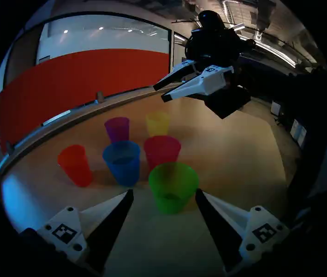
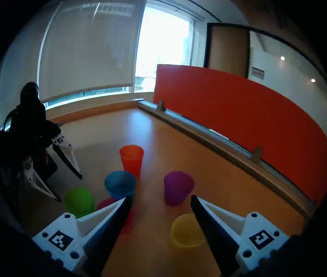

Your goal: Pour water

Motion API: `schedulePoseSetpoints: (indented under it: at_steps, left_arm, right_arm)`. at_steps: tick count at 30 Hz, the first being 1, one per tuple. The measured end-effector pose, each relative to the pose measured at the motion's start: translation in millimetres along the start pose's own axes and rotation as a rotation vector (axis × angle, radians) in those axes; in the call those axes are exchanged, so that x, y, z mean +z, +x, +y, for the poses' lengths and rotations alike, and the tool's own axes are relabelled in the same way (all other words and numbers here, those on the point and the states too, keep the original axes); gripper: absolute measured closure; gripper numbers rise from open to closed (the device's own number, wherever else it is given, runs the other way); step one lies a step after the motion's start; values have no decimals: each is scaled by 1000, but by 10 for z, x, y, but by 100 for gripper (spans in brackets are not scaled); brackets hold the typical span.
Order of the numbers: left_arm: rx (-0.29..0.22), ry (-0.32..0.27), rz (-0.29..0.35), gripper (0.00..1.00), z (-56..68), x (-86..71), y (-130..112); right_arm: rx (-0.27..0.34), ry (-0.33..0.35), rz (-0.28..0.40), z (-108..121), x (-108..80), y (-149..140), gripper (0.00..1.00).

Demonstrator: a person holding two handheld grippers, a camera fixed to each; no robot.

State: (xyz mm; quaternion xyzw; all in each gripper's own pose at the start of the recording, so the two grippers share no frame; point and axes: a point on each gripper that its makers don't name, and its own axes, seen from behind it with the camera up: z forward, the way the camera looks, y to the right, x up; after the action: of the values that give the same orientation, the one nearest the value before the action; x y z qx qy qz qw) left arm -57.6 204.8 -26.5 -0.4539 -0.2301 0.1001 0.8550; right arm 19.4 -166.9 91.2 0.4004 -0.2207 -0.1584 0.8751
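Left gripper (image 1: pixel 163 190) and right gripper (image 2: pixel 160 198) both gape wide, empty, above my wooden table (image 2: pixel 172 138); red partition (image 2: pixel 255 124) edges it, bright window (image 2: pixel 163 46) beyond.

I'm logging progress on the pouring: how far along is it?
Done: nothing visible; all six cups stand upright on the table, and I can't tell whether any is filled. In hand: the left gripper is open, aimed at the green cup, not gripping it; the right gripper hangs open above. Left: grasp, lift, pour.
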Motion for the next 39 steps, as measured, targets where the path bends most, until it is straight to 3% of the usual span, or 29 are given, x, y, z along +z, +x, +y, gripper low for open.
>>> schedulePoseSetpoints:
  at_steps: [23, 39]
  left_arm:
    - [38, -52, -31, 0, 131, 346, -98]
    - [100, -35, -42, 0, 61, 495, -109]
  right_arm:
    - [-4, 6, -14, -3, 123, -13, 0]
    - [-6, 0, -19, 33, 110, -32, 0]
